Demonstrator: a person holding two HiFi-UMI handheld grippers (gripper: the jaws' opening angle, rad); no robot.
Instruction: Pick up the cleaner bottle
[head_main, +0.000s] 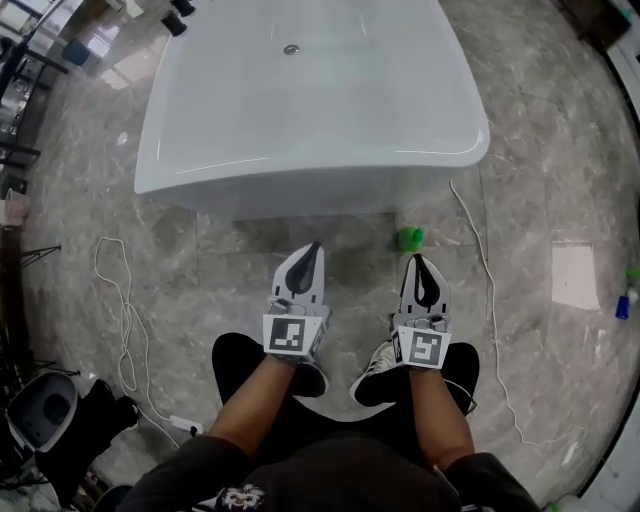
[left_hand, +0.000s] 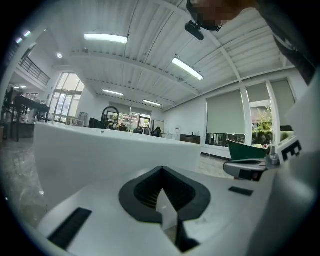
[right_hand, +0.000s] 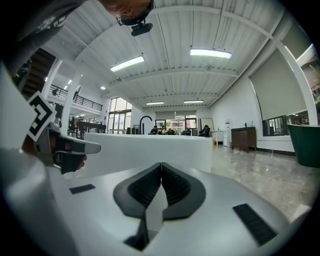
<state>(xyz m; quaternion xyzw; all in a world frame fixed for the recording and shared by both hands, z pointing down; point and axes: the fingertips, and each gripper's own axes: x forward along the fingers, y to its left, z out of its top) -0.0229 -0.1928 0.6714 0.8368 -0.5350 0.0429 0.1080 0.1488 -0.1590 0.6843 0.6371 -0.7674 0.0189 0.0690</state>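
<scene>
A small green object (head_main: 409, 238) stands on the marble floor right by the foot of the white bathtub (head_main: 300, 130); from above I cannot tell whether it is the cleaner bottle. My right gripper (head_main: 417, 260) (right_hand: 161, 165) is just short of it, jaws shut and empty. My left gripper (head_main: 312, 246) (left_hand: 161, 170) is level with it to the left, also shut with nothing in it. Both point at the tub's side wall (left_hand: 100, 155) (right_hand: 150, 150). Neither gripper view shows the green object.
White cables (head_main: 120, 310) (head_main: 480, 260) trail over the floor on both sides. A grey and black bin (head_main: 45, 410) stands at the lower left. A white sheet (head_main: 574, 275) and small blue and green items (head_main: 624, 300) lie at the right. My shoes are below the grippers.
</scene>
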